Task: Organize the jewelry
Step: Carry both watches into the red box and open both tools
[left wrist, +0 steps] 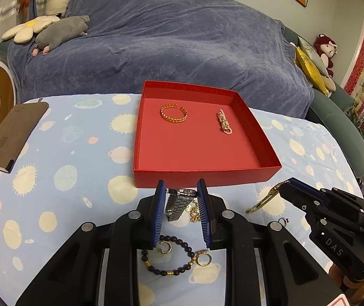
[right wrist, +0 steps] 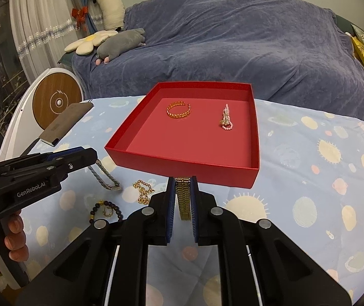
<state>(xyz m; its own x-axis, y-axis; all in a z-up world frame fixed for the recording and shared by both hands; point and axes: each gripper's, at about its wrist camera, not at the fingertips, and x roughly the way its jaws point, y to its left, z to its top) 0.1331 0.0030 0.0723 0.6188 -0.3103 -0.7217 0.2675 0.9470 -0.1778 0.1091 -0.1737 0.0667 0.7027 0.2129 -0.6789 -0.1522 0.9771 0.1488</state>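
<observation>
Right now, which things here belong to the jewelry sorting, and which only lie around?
Job: red box, gold bangle, pink bead piece, silver watch, gold watch band, dark bead bracelet, gold chain.
Around: brown notebook, plush toys.

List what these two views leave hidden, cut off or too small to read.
- Silver watch band: left wrist view, both ends covered by the left gripper pads.
- Gold watch band: right wrist view, lower end hidden between the right gripper fingers.
- Dark bead bracelet: right wrist view, near part covered by the gripper body.
- Small ring: left wrist view, too small to make out.
</observation>
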